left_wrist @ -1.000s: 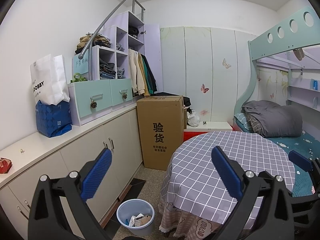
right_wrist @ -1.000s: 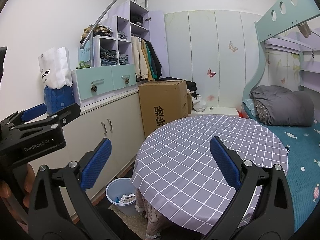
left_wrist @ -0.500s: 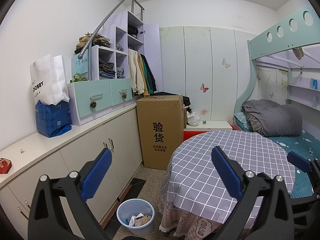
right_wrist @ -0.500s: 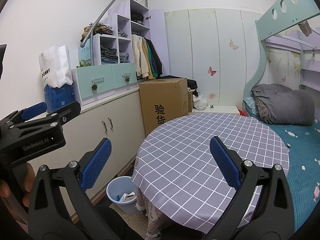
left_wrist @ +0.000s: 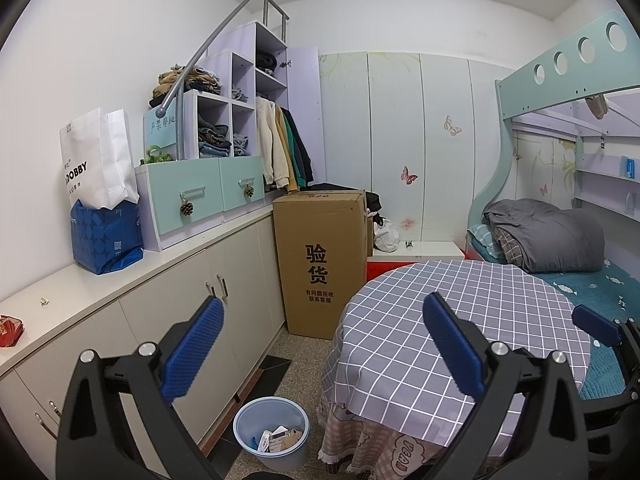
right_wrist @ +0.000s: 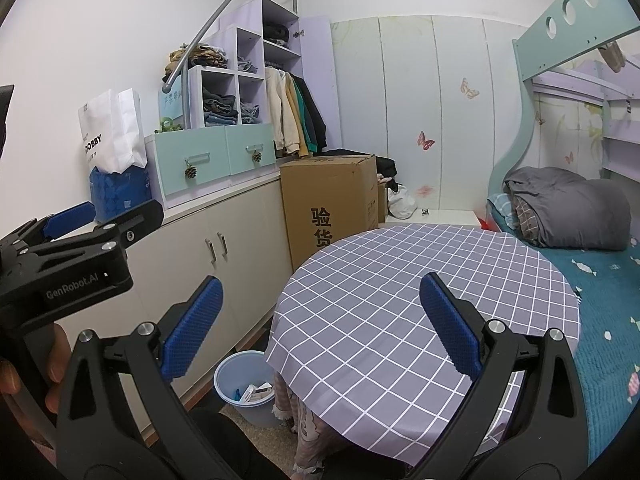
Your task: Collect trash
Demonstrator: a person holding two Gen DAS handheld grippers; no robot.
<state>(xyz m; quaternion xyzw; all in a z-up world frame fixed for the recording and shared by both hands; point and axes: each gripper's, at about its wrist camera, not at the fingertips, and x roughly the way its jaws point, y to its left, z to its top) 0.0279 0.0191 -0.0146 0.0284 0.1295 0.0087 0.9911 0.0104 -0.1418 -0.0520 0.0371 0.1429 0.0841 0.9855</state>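
A light blue trash bin (left_wrist: pixel 272 432) stands on the floor between the cabinets and the round table; it holds paper and card scraps. It also shows in the right wrist view (right_wrist: pixel 242 386), partly hidden by the tablecloth. A red wrapper (left_wrist: pixel 9 330) lies on the countertop at the far left. My left gripper (left_wrist: pixel 320 344) is open and empty, held above the bin and table edge. My right gripper (right_wrist: pixel 320 328) is open and empty over the table's near edge. The left gripper's body (right_wrist: pixel 68 264) shows at the left of the right wrist view.
A round table with a grey checked cloth (left_wrist: pixel 460 320) fills the middle right. White cabinets with a countertop (left_wrist: pixel 160 280) run along the left wall. A tall cardboard box (left_wrist: pixel 320 256) stands behind. A bunk bed (left_wrist: pixel 560 240) is at the right. Bags (left_wrist: pixel 104 200) sit on the counter.
Both views have shifted only slightly; the right gripper has edged a little forward towards the table. Both grippers stay open and empty.
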